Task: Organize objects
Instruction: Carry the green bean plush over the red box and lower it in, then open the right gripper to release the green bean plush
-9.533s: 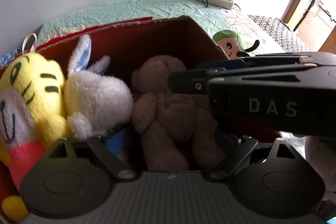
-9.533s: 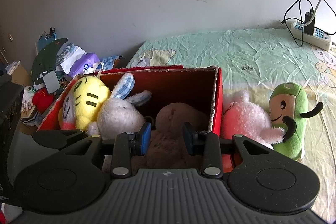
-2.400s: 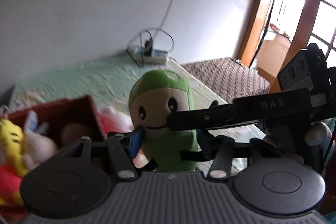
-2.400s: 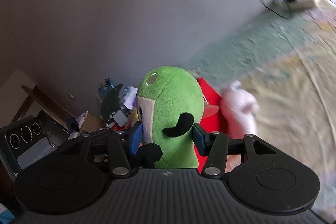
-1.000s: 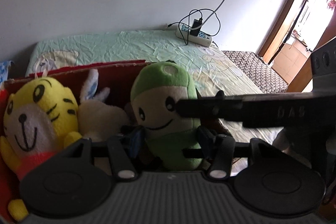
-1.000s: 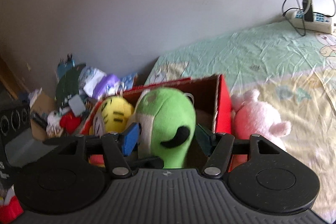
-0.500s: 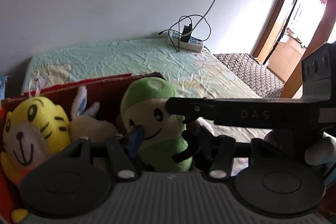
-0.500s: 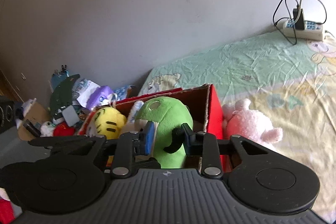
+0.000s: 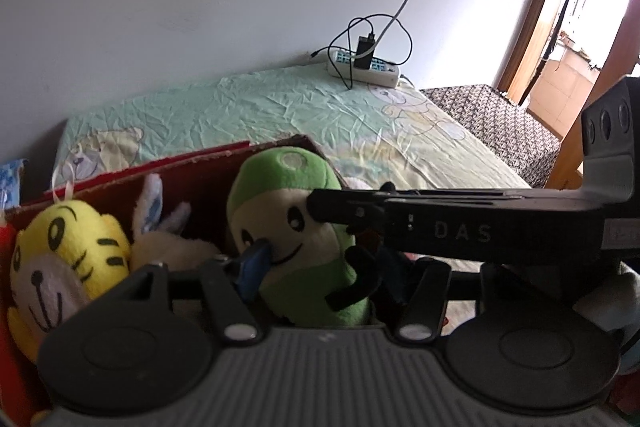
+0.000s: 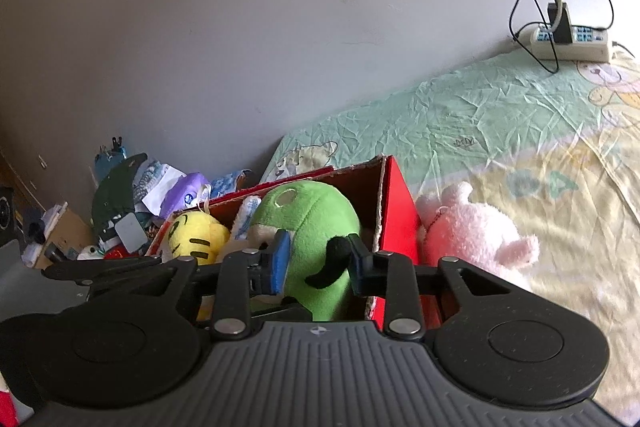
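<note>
A green plush toy [image 9: 296, 227] with a cream face stands in the right end of the red cardboard box [image 9: 192, 183]. It also shows in the right wrist view [image 10: 316, 227]. A yellow tiger plush [image 9: 64, 251] and a white rabbit plush [image 9: 168, 239] fill the box's left side. My left gripper [image 9: 320, 271] is open around the green toy's lower body. My right gripper [image 10: 318, 261] also straddles the toy with its pads [image 10: 280, 259] near its sides. A pink plush [image 10: 476, 239] lies on the bed just right of the box [image 10: 394, 203].
The box sits on a bed with a green and yellow sheet [image 9: 304, 111]. A power strip with cables [image 9: 364, 67] lies at the far wall. Clutter [image 10: 128, 203] is piled beyond the bed's left end. A doorway [image 9: 580, 7] is at the far right.
The green toy has been carried from the bed into the box and set down at its right end. Both grippers have drawn back slightly, and their jaws stand looser around it.
</note>
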Demonstrator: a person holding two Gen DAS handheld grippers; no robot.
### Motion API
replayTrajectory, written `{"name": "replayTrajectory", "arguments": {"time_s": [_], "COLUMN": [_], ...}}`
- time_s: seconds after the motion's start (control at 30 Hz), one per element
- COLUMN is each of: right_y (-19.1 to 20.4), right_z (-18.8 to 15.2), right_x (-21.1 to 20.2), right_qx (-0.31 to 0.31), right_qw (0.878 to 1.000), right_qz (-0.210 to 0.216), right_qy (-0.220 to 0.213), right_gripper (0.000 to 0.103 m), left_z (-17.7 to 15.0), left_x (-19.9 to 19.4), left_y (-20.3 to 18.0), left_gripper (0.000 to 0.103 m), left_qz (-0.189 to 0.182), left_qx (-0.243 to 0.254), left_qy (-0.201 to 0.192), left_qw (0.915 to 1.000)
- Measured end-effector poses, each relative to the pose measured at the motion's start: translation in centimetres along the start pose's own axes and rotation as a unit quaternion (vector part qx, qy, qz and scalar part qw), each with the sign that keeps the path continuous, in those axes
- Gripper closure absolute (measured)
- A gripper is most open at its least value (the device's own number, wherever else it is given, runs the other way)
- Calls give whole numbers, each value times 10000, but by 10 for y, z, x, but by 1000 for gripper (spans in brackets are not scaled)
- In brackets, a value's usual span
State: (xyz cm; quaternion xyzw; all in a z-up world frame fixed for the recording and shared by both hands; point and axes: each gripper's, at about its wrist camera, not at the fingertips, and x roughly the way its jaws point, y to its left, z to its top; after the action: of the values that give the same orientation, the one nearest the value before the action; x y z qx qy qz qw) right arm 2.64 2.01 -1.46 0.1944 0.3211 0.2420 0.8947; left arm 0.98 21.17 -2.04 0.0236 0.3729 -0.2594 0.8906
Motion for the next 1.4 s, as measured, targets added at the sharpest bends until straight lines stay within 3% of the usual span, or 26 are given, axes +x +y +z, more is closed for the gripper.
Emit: {"name": "replayTrajectory", "arguments": {"time_s": [0.13,0.67,1.4], "right_y": [-4,-4,-21], "right_z": [-1,-7,-12], "right_x": [-3,-12,-38], "right_qx": [152,228,367], "right_qw": [9999,9997,9985], "right_qz": [25,36,390], "right_qy": [-2,-1,141], "right_gripper": [66,65,65], "left_z": [-1,-1,-7], "left_x": [-3,1,-14], "left_y": [-7,-11,-35], "left_gripper": [41,33,26], "left_qz": [167,536,1564], "left_qx": [141,56,-208], "left_qy": [19,242,322], "left_qw": [9998,9983,9870]}}
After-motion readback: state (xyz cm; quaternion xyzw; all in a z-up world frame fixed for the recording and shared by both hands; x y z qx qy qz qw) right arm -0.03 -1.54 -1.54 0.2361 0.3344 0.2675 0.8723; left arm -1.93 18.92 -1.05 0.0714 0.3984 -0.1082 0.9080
